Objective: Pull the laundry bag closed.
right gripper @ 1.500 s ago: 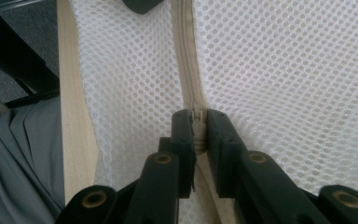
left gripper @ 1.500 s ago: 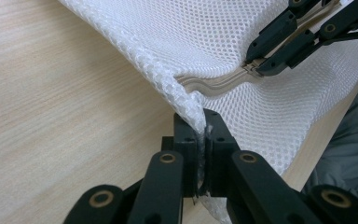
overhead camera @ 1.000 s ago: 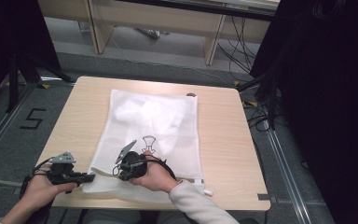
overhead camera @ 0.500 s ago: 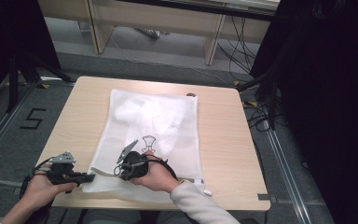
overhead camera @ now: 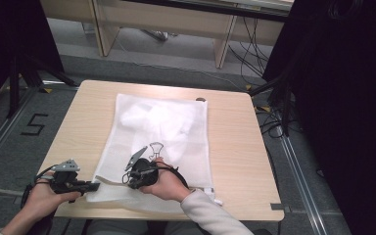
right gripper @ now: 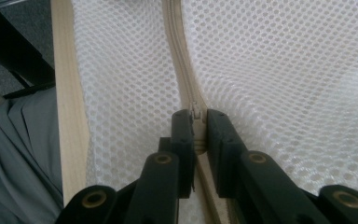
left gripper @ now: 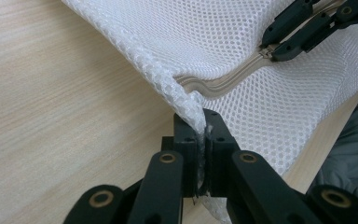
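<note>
Here a white mesh laundry bag [overhead camera: 156, 142] lies flat on the wooden worktop [overhead camera: 230, 147], with a bulk of white fabric [overhead camera: 149, 117] showing through its far half and a wire clip shape [overhead camera: 155, 147] on top near the middle. From the high view the left tool [overhead camera: 94, 186] sits at the bag's near left corner, held in the left hand [overhead camera: 41, 198], and the right tool [overhead camera: 127, 178] rests on the near part of the bag in the right hand [overhead camera: 169, 183]; how either tool's jaws stand cannot be told there.

The left gripper view settles it for the left tool [left gripper: 204, 135]: its jaws are pressed together on a bunched fold of the mesh laundry bag [left gripper: 242, 51], lifting that corner off the worktop [left gripper: 51, 93]. It also shows the beige zipper [left gripper: 214, 86] curving along the edge, with the right tool [left gripper: 272, 46] at its far end.

The right gripper view shows the right tool [right gripper: 199, 126] pinching the zipper slider [right gripper: 196, 111], with the zipper [right gripper: 177, 46] running straight away between two mesh panels, and grey trousers [right gripper: 18, 154] beyond the worktop [right gripper: 67, 93] edge.
</note>
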`<state>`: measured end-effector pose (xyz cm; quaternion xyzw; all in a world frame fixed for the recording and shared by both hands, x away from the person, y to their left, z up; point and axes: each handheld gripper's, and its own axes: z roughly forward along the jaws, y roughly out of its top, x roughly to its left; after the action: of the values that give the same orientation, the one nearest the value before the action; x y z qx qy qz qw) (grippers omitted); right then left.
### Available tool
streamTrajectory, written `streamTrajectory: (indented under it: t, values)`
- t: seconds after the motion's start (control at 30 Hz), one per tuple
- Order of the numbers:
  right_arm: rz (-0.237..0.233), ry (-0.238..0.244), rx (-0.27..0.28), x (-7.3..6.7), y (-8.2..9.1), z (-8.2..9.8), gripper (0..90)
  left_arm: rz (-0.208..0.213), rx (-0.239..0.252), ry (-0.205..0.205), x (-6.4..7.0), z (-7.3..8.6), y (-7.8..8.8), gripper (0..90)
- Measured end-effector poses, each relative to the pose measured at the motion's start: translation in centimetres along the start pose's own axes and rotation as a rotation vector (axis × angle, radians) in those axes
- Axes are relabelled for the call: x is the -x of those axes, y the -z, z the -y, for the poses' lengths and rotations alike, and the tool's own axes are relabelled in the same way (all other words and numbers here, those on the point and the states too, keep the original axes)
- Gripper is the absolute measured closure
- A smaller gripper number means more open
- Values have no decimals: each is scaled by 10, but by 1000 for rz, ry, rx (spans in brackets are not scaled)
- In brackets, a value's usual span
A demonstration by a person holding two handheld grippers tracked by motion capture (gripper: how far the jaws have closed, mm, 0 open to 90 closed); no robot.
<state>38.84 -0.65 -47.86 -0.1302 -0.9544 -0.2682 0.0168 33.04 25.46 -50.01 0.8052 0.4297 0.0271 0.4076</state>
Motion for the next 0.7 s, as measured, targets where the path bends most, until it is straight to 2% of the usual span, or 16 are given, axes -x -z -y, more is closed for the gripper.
streamTrajectory:
  t: [0.03,0.1,0.23,0.27,0.47,0.7]
  values:
    - [0,0,0,0,0,0,824,0,-1,-1,0,0,0,852]
    - [7,-5,5,1,0,1,823,1,29,6,0,1,-2,853]
    - [9,-3,-2,1,2,1,823,1,22,4,0,1,-1,853]
    - [8,-17,-8,0,2,1,824,0,20,1,0,1,-1,853]
    - [0,-2,-1,1,3,2,824,4,22,1,0,1,-1,853]
    - [1,-9,-7,1,6,3,823,4,21,1,0,1,-1,853]
